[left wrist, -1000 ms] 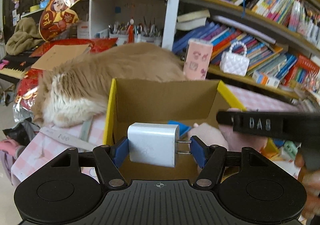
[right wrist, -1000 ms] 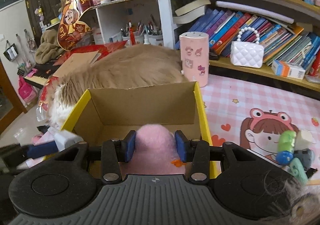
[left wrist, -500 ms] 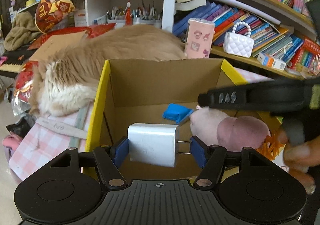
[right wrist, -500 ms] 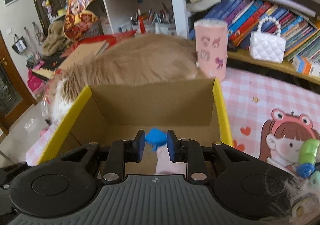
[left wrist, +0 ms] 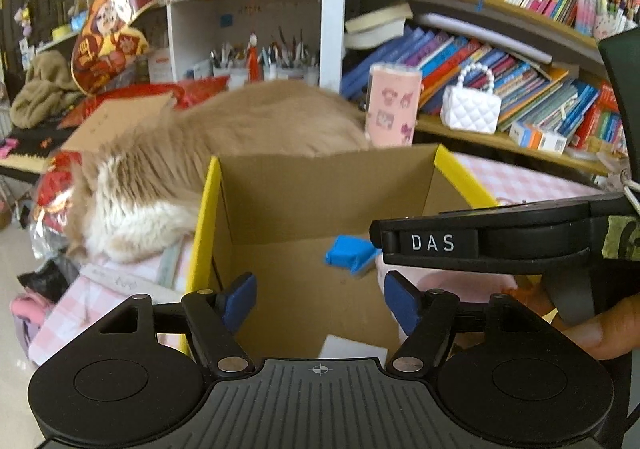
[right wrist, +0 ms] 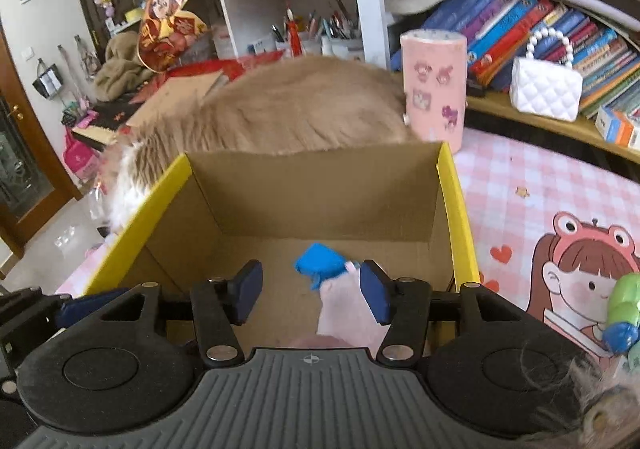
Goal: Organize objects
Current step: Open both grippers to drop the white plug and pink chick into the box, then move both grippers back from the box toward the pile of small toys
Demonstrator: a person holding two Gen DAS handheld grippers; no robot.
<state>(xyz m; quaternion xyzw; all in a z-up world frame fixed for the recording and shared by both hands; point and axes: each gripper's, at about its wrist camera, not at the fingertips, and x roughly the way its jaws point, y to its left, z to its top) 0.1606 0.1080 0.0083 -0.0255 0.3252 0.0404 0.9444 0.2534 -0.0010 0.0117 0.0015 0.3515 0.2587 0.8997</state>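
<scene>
A cardboard box (left wrist: 328,189) with yellow flaps stands open in front of both grippers. My left gripper (left wrist: 320,303) hangs over its near end; its jaws are opening and nothing is between the pads. A white charger (left wrist: 352,347) lies below it on the box floor, mostly hidden by the gripper body. In the right wrist view my right gripper (right wrist: 311,295) is opening over the box (right wrist: 316,189). A pink plush toy (right wrist: 344,317) lies loose under it, close to the right pad and not pressed. A blue object (right wrist: 320,265) rests beside the plush on the floor.
A long-haired cat (left wrist: 240,137) lies against the box's far side. A pink canister (right wrist: 434,89) and a white handbag (right wrist: 546,91) stand by crowded bookshelves. Small toys (right wrist: 622,309) sit on the pink checked mat at right. The other gripper's black housing (left wrist: 480,245) crosses the left view.
The left jaws opened and the white charger dropped from them into the box. The right gripper let the pink plush go, closed briefly, then spread again over the box.
</scene>
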